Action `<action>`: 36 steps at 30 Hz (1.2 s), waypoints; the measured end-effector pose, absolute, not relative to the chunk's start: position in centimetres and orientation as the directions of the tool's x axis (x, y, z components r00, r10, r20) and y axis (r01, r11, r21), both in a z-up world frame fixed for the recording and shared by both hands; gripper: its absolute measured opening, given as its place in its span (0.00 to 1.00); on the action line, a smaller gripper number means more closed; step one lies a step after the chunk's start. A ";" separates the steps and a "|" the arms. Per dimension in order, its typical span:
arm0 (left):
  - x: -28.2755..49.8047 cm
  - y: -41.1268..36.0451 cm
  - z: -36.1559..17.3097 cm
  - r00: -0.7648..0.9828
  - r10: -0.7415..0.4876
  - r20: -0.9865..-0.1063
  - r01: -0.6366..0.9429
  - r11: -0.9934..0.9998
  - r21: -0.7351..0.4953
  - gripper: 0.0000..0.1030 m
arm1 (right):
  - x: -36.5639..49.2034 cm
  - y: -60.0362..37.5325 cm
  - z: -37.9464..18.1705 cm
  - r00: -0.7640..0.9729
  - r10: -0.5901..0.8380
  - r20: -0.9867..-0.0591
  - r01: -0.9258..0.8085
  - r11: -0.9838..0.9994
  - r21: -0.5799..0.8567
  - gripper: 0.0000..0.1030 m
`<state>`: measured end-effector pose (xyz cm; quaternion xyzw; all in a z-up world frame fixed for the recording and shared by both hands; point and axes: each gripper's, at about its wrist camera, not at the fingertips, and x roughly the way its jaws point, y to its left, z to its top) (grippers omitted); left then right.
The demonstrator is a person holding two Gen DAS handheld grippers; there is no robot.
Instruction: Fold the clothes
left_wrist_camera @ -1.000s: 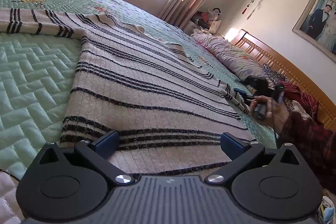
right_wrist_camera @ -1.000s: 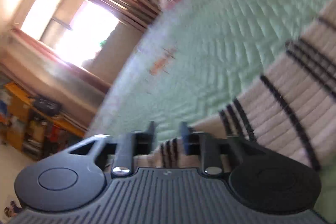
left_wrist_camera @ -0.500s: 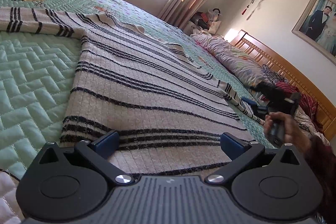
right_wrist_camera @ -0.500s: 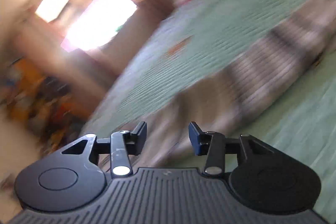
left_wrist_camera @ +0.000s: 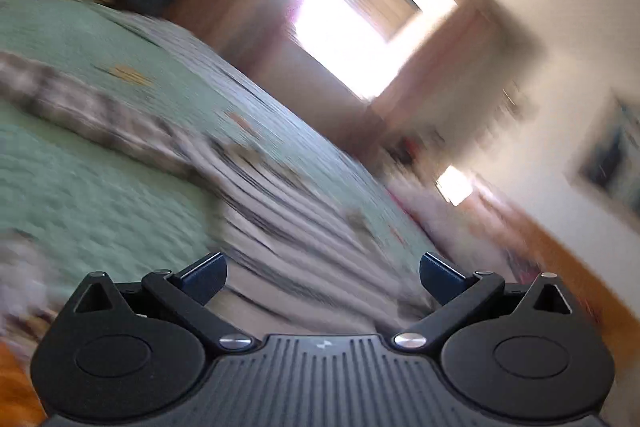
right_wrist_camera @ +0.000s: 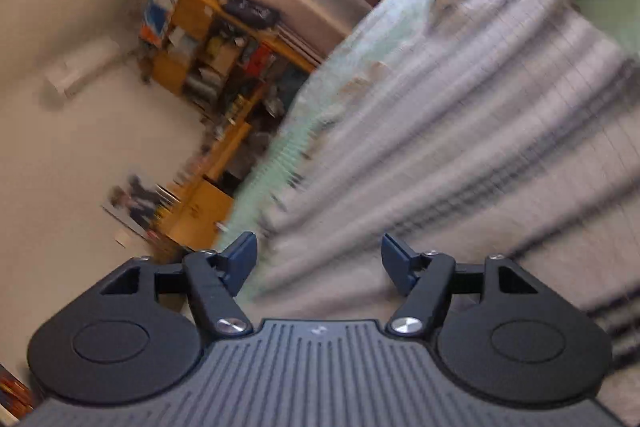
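A cream sweater with black stripes (left_wrist_camera: pixel 288 211) lies spread flat on the green quilted bedspread (left_wrist_camera: pixel 92 195); both views are blurred by motion. My left gripper (left_wrist_camera: pixel 323 273) hovers over the sweater's near edge, open wide, with nothing between its fingers. In the right wrist view the same sweater (right_wrist_camera: pixel 460 147) fills the right side, one sleeve reaching to the upper right. My right gripper (right_wrist_camera: pixel 319 259) is over the sweater's edge, its jaws opening, nothing gripped between them.
A bright window with pink curtains (left_wrist_camera: pixel 360 39) stands behind the bed. The wooden headboard (left_wrist_camera: pixel 560 251) and a pillow (left_wrist_camera: pixel 436 215) lie to the right. A yellow shelf unit full of things (right_wrist_camera: pixel 224 67) stands past the bed's edge (right_wrist_camera: pixel 280 155). A framed picture (left_wrist_camera: pixel 612 163) hangs on the wall.
My right gripper let go of the sweater's sleeve, opened wider and swung across to the sweater's body. My left gripper stayed open and turned and rose; the right hand has left its view.
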<state>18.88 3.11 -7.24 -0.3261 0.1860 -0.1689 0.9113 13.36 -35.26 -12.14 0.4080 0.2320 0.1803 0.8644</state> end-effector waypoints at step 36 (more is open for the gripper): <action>21.4 -10.4 -3.5 0.673 -0.054 -0.738 0.026 0.998 -0.050 0.99 | 17.7 -39.4 -14.2 0.826 0.559 -0.069 -0.209 0.418 0.884 0.64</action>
